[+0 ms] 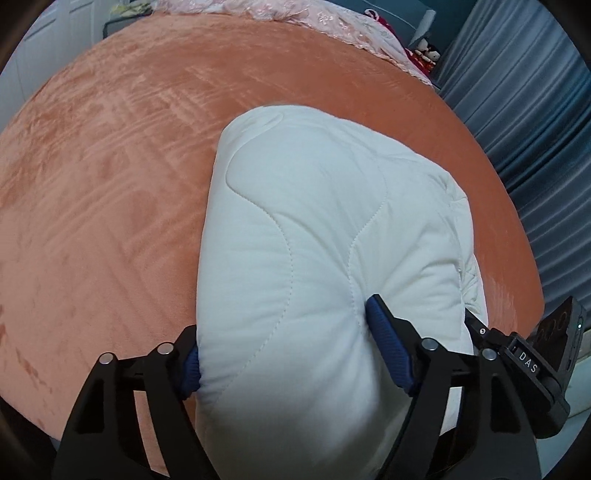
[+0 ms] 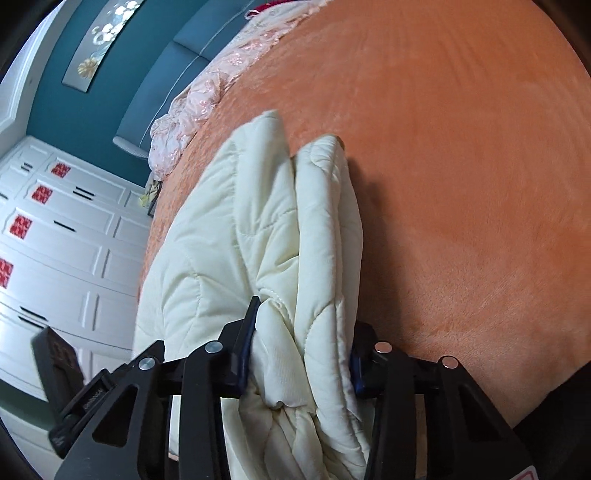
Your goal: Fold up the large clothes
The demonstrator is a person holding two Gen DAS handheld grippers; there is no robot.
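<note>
Quilted white garment, padded and folded into a thick bundle, lies on the orange bed cover, its near end held by both tools. Left tool: jaws set wide, blue pads pressing into the bulk from either side; the fabric dimples at the right-hand pad, so it is clamped on the bundle. Right tool: jaws closer together, clamped on several gathered layers of the same garment, which bunch and crease between the pads and spill below them. From the right wrist view the bundle shows two stacked folds side by side, edges running away from the tool across the bed cover. The other tool's body appears at the frame edge in each view, just beside the bundle. Beyond the garment the cover is bare and plush, with brush marks in the pile. At the far edge of the bed, a pink embroidered bedspread is crumpled along the head end. Further off: blue-grey curtains on one side, white panelled wardrobe doors with red stickers on the other, and a teal wall carrying a long floral panel.
</note>
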